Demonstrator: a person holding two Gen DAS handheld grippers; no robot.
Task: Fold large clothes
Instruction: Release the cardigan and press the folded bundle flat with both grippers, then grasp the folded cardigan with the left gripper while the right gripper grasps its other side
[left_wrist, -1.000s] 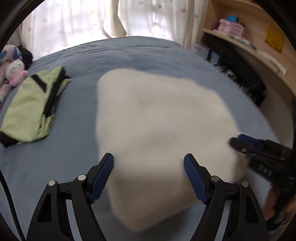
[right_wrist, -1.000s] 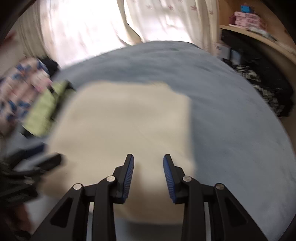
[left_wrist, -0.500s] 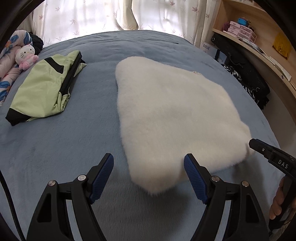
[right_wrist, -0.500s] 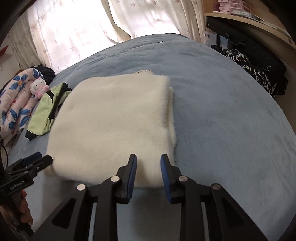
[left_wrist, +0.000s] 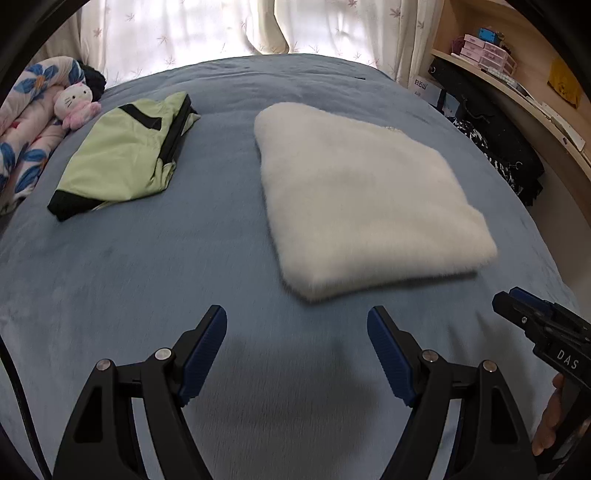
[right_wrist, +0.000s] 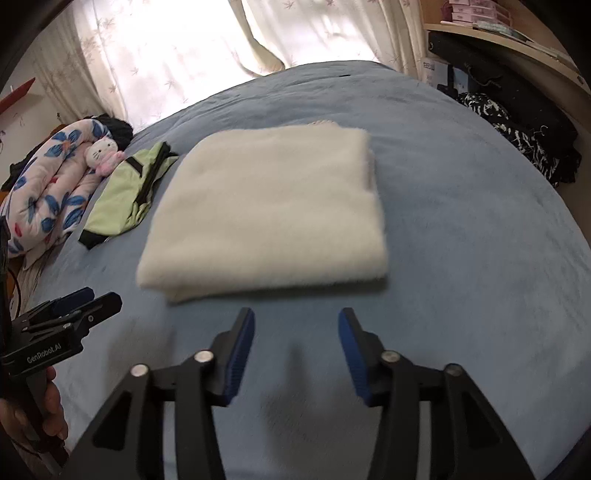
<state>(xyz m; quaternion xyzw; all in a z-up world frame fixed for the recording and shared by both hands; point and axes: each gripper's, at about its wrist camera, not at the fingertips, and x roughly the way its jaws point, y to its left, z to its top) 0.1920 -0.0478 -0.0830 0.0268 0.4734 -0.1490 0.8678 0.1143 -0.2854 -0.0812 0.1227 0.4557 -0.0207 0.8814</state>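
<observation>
Folded white fleece garment (left_wrist: 364, 199) on bed (left_wrist: 147, 266), beyond both spread, empty claws (left_wrist: 297, 350) (right_wrist: 296, 350).

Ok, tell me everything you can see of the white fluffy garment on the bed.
The white fluffy garment looks like thick cream plush or fleece, folded into a flat, roughly rectangular stack with soft rounded corners. Layered edges show along its near side and one far corner. It lies on the blue bedspread, apart from the green garment beside it. Neither claw touches it.
</observation>
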